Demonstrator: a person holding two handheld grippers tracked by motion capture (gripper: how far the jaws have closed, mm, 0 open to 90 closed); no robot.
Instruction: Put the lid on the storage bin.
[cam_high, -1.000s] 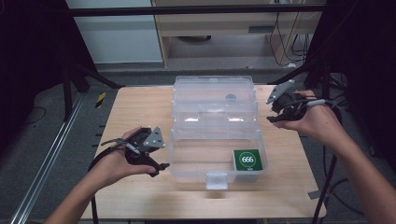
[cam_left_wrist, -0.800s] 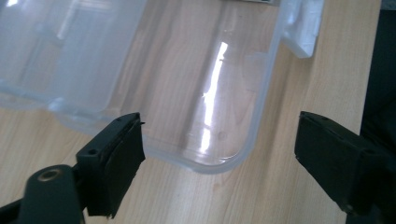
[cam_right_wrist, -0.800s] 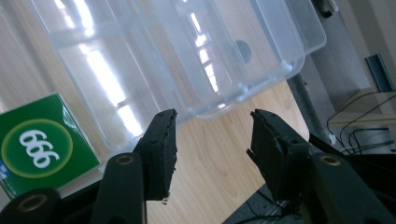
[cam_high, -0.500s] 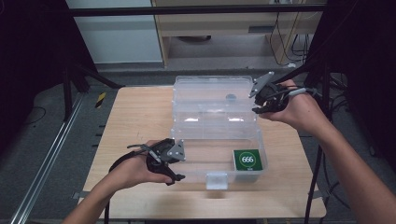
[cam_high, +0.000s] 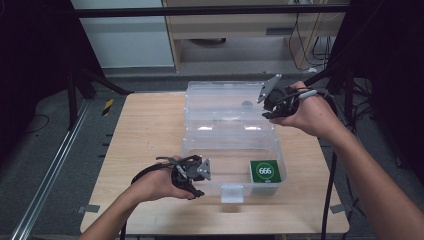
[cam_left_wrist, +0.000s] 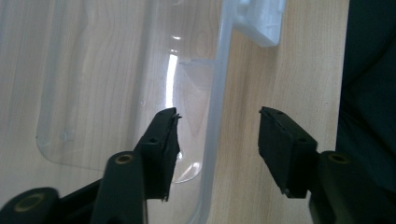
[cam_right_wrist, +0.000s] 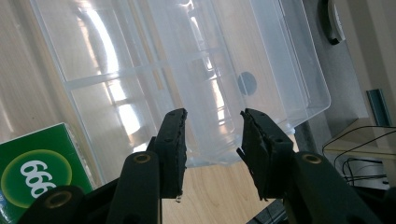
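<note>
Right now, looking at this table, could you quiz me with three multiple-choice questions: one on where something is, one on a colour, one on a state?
1. Where does the small box marked 666 lie?
A. Inside the clear plastic case, in its near right corner
B. On the bare table, left of the case
C. On the floor

2. What colour is that small box?
A. Red
B. Green
C. Yellow

3. How do the jaws of the left gripper stand?
A. Shut on the small box
B. Shut on a cable
C. Open, either side of the case's front wall

Answers:
1. A: the high view shows it within the case walls, beside the front latch.
2. B: its top is green with white numerals.
3. C: the left gripper view shows a wide gap with the clear wall running between the jaws.
</note>
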